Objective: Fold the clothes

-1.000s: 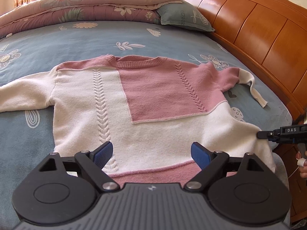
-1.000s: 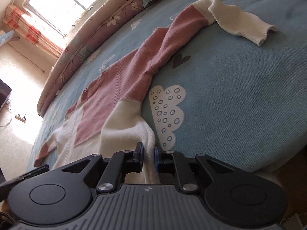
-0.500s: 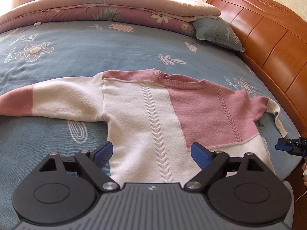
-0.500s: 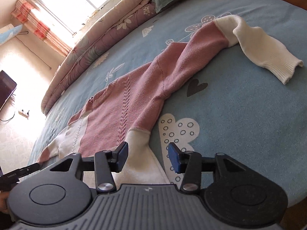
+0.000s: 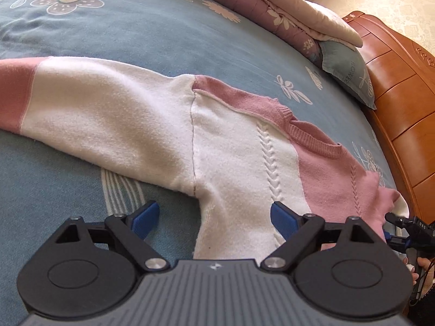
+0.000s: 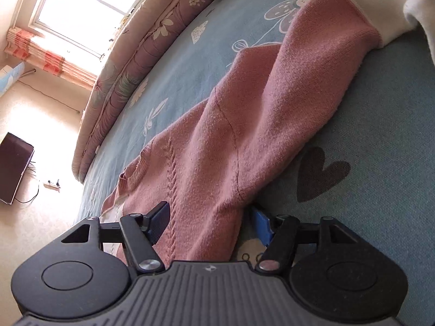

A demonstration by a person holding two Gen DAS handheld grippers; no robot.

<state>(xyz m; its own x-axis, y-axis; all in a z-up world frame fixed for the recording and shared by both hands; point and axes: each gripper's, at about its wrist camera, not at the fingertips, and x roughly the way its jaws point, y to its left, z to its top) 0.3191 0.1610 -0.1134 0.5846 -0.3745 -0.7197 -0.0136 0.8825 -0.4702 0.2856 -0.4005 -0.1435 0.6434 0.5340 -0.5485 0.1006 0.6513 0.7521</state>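
So the right tool [image 6: 209, 224] is opening up, having let go of the hem, and both are sliding toward the armpits. Left tool [image 5: 214, 218] is hanging wide open and empty, with the sweater [image 5: 168, 135] lying flat on the bed [image 5: 136, 32], so sleeve folds are probably coming next.

— The left gripper [image 5: 214, 218] is tipped downward, its blue fingers [image 5: 145, 216] spread wide with nothing pinched.

— And the right gripper [image 6: 210, 224]?

— Angled down too; its jaws have just been opening, and neither pad presses on anything. A few fingertips [image 5: 416, 267] of the person's right hand show beside its handle.
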